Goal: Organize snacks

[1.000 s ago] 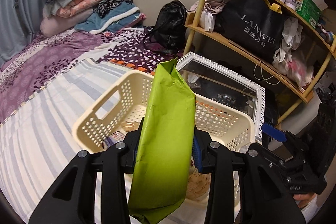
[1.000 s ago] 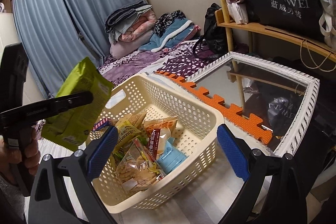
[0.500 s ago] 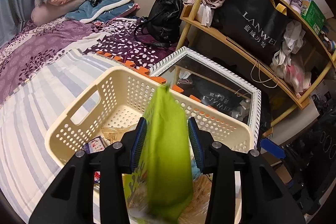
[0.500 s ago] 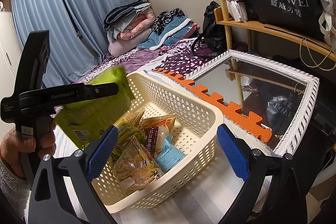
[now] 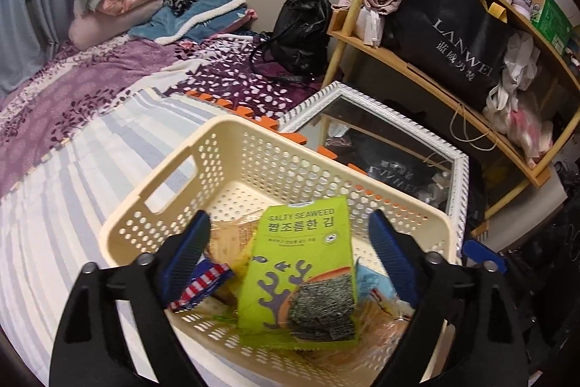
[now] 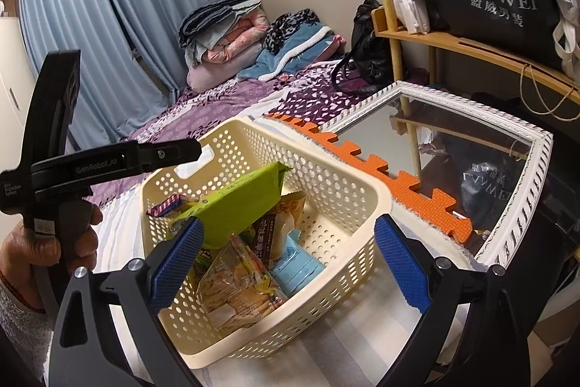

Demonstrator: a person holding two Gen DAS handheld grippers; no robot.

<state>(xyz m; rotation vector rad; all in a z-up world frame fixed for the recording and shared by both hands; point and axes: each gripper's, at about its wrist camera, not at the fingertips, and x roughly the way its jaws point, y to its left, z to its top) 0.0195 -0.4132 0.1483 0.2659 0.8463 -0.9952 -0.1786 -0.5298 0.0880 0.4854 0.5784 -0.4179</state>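
So the bed [image 5: 72,169] fills the left side of the left wrist view, striped sheet up front and purple floral cover behind, and the cream basket [image 5: 224,140] sits on it, lower centre in both views. Right behind the basket there's a white-framed mirror [image 6: 507,169] lying flat and an orange foam mat [image 6: 417,191] edge.

What just changed: a second ago the left tongs [image 5: 286,249] were clamped on the green seaweed pack [image 5: 304,263], held up over the basket. Now they're spread wide with nothing between them, and the pack is inside the basket, lying tilted on top of the other snacks. In the right wrist view the seaweed pack [image 6: 239,205] leans across the pile, upper end near the far wall. So that one looks sorted.

The right tongs [image 6: 286,260] are wide open too, empty, hovering at the basket's near side.

Hard to tell: what's under the green pack. There's a red-and-white striped wrapper [image 5: 199,281], a light blue packet [image 6: 297,267] and a crinkly clear bag [image 6: 235,289], but the labels are unreadable. No snacks show outside the basket, though the tongs block the lower frame.
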